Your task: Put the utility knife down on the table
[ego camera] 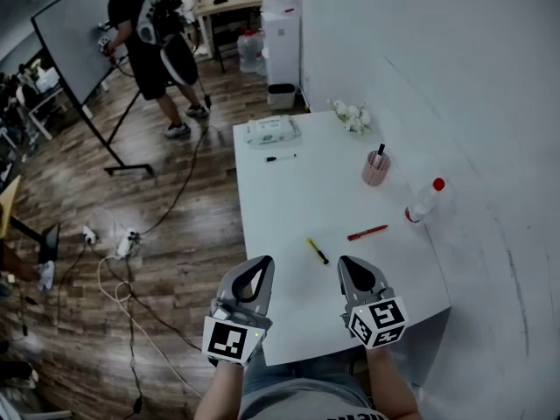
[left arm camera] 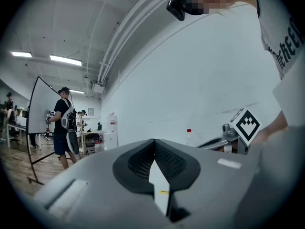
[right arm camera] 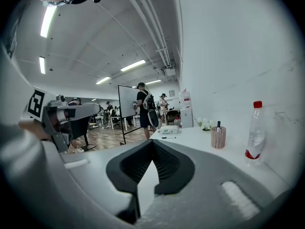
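The left gripper [ego camera: 260, 262] and the right gripper [ego camera: 351, 262] hover over the table's [ego camera: 289, 191] near edge, each with its jaws closed together and holding nothing. Just beyond them the yellow utility knife [ego camera: 318, 250] lies flat on the table. A red pen [ego camera: 367, 232] lies farther toward the table's right edge, and a bottle [ego camera: 423, 201] stands at that edge.

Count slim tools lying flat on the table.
3: a black marker by the wipes pack, a yellow knife in the middle, a red pen right of it. None look hidden.
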`<state>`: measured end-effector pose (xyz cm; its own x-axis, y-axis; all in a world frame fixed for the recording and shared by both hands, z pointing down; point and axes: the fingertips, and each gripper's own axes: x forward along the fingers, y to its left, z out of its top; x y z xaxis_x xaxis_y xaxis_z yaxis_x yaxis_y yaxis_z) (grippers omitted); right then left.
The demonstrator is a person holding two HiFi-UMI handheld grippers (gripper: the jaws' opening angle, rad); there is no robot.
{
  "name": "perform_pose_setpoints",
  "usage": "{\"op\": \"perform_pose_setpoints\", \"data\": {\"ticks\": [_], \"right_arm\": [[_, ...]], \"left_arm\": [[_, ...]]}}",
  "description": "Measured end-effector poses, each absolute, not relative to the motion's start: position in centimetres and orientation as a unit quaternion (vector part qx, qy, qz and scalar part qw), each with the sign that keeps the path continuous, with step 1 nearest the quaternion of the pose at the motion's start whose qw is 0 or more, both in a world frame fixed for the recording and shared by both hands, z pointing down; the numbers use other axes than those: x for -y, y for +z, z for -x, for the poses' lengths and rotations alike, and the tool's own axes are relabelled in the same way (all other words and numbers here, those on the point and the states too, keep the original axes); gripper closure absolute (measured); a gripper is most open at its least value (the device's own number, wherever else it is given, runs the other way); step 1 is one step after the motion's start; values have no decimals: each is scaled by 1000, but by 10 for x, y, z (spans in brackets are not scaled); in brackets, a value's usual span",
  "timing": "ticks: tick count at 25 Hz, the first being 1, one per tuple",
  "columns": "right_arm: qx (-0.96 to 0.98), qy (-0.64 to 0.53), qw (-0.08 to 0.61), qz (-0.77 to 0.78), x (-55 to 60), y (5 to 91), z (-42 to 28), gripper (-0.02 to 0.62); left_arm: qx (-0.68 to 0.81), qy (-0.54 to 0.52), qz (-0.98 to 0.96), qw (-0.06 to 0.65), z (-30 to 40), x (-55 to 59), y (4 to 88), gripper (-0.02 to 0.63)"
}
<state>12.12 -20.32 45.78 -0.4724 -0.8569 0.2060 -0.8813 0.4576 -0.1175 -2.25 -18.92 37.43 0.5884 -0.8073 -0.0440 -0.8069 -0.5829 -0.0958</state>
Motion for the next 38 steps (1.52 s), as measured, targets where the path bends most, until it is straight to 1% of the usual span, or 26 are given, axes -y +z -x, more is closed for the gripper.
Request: {"op": "perform_pose_setpoints", "data": {"ticks": [20, 38], "right_arm": [[867, 46, 3, -497, 171, 411, -124, 594], [865, -6, -16, -502, 145, 384, -132, 595]], "left_arm": [[-450, 5, 891, 63, 14, 173, 366, 591], [-453, 10, 889, 74, 6, 154, 361, 591]]}}
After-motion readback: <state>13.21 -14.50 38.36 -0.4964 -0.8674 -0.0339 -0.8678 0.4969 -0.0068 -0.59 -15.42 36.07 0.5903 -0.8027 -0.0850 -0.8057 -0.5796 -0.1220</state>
